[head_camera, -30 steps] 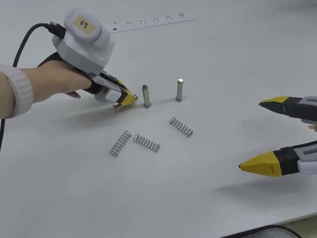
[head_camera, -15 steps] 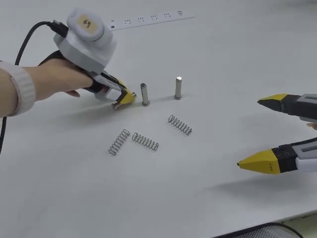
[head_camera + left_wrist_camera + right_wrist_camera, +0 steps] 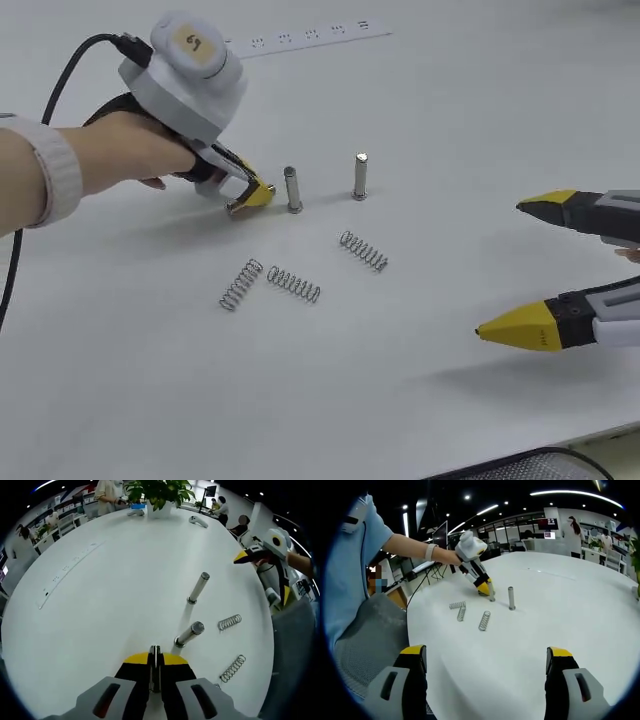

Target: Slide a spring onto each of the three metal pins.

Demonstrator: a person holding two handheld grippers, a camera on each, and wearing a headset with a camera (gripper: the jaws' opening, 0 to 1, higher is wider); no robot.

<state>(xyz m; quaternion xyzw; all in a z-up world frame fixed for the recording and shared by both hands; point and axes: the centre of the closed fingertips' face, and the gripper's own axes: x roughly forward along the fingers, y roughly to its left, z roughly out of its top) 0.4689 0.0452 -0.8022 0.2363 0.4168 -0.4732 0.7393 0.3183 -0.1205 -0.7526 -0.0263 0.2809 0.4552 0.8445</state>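
My left gripper (image 3: pixel 250 197) is shut on a metal pin (image 3: pixel 236 208), which it holds low against the white table; its own view shows the pin (image 3: pixel 155 666) clamped between the yellow tips of the left gripper (image 3: pixel 155 661). Two more pins stand upright just right of it, the nearer pin (image 3: pixel 293 190) and the farther pin (image 3: pixel 360 176). Three springs lie loose in front: a left spring (image 3: pixel 240 285), a middle spring (image 3: pixel 294 285) and a right spring (image 3: pixel 363 251). Far to the right my right gripper (image 3: pixel 500 268) hovers open and holds nothing, as the wide gap at the right gripper (image 3: pixel 485 655) confirms.
A white power strip (image 3: pixel 300 40) lies at the table's far edge. A black cable (image 3: pixel 55 85) trails from the left gripper. A potted plant (image 3: pixel 160 492) stands at the far side of the table. The table's near edge (image 3: pixel 600 435) runs close under the right gripper.
The left gripper has tipped up and shifted slightly right, its tips staying at the table with the pin. The right gripper has barely moved.
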